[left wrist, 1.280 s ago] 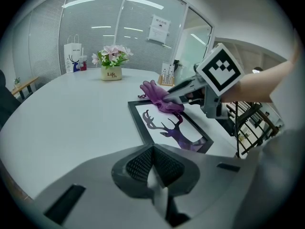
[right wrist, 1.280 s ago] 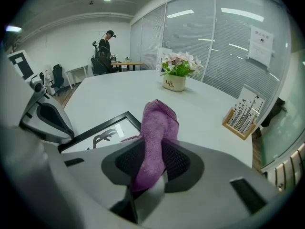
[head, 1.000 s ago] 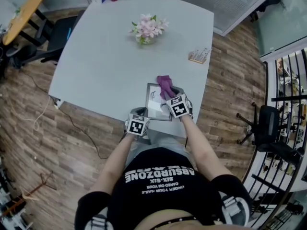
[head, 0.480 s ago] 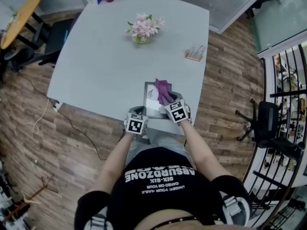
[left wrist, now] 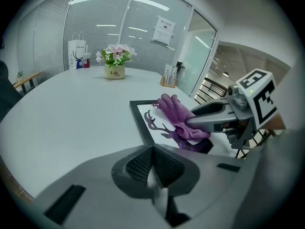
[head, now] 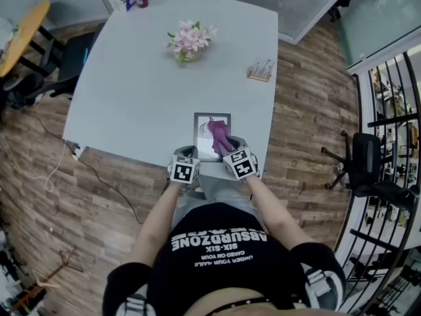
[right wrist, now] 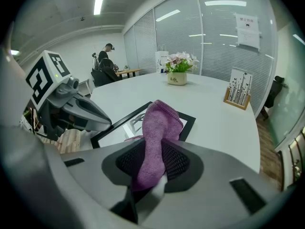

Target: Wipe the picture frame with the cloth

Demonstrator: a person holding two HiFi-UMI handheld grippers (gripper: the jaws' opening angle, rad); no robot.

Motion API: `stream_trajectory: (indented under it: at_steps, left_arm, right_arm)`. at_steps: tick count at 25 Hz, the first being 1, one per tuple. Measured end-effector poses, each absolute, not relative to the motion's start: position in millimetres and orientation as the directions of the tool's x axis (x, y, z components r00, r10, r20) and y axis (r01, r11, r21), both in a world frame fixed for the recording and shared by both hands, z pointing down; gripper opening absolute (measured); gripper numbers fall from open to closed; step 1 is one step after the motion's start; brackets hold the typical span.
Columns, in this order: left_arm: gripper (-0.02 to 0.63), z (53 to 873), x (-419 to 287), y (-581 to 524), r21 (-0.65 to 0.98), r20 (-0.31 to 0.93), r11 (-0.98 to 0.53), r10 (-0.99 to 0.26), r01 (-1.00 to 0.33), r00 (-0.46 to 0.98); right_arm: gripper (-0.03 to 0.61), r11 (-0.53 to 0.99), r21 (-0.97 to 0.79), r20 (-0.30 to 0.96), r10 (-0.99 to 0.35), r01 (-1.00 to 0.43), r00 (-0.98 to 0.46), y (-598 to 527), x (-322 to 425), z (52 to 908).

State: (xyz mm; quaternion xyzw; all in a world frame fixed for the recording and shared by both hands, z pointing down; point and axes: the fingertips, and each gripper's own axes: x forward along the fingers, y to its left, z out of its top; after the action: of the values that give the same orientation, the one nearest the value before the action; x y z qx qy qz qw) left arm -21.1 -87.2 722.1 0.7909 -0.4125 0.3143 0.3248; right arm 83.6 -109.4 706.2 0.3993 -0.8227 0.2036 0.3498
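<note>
Office: glass partitions (right wrist: 214, 27), blinds (left wrist: 95, 27), meeting table (head: 145, 78), swivel chair (head: 365, 166).

Left tongs (head: 188, 154), right tongs (head: 229, 149): both closed.

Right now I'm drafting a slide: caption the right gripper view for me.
Right tongs pinch a purple cloth over a black picture frame on the white table.
</note>
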Motion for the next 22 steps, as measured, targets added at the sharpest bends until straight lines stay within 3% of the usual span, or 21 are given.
stream_trajectory:
  at_steps: [22]
  left_arm:
    - [0.015,723.9,-19.6,-86.4,0.240,0.765,-0.472,-0.447,-0.849,0.464]
  right_arm:
    - [0.115,0.559,-0.095,0.744,-0.509,-0.824,-0.432,-71.5,82.1,711.4]
